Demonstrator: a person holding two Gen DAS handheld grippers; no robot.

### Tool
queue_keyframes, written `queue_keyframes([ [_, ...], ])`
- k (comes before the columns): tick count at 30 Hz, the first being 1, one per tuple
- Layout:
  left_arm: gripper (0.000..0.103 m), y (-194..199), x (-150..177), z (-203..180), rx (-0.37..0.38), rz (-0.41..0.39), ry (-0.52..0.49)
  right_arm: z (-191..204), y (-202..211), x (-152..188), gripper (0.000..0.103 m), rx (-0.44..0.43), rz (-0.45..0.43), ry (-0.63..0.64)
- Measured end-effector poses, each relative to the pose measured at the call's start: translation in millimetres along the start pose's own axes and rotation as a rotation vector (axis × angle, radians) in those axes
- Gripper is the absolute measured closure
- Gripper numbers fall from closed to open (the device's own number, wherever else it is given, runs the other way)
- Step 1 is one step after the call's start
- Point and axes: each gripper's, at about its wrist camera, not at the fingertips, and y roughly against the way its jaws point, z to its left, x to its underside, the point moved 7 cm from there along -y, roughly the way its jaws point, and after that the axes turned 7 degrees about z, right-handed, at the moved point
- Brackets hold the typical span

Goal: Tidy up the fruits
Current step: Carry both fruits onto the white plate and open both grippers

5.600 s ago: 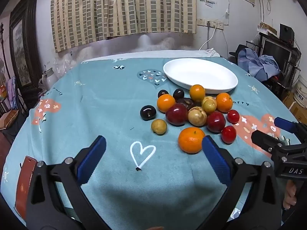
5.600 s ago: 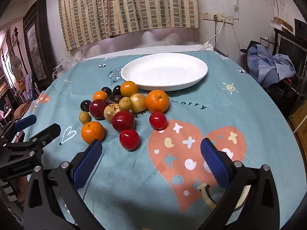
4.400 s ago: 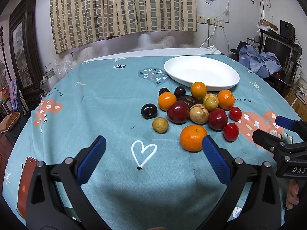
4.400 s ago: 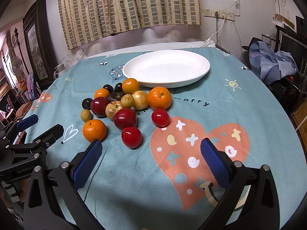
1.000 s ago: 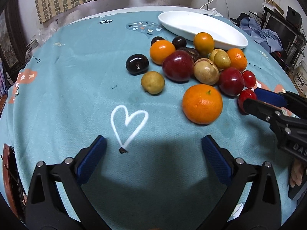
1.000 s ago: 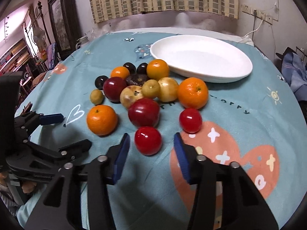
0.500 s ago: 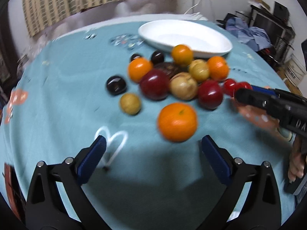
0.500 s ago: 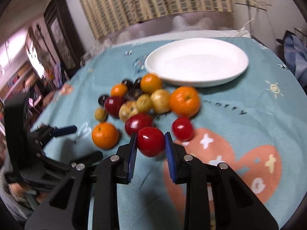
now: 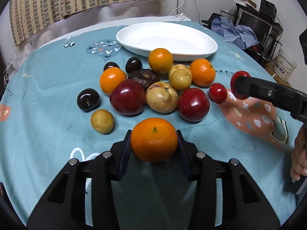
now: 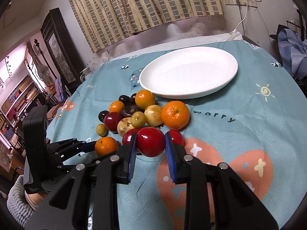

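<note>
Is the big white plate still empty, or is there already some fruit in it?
Empty. The white plate shows only bare white surface in both views; the nearest orange lies on the tablecloth in front of its rim.

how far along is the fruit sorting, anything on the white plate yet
Nothing is done yet: the white plate is bare. In hand: the left tongs, whose jaws have just been closing, grip an orange, and the right tongs hold a red fruit off the cloth. Left: both still need to reach the plate, and the rest of the fruit pile lies on the tablecloth.
</note>
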Motion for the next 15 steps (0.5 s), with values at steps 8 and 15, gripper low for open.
queue_keyframes([
  [8,0.059,42,-34,11,0.059,-0.074,0.050,-26,16,-28,0.074,0.024,-0.048,-0.088],
  [15,0.058,17,-133,11,0.089,-0.092,0.096,-52,-21,-95,0.074,0.078,-0.033,-0.144],
])
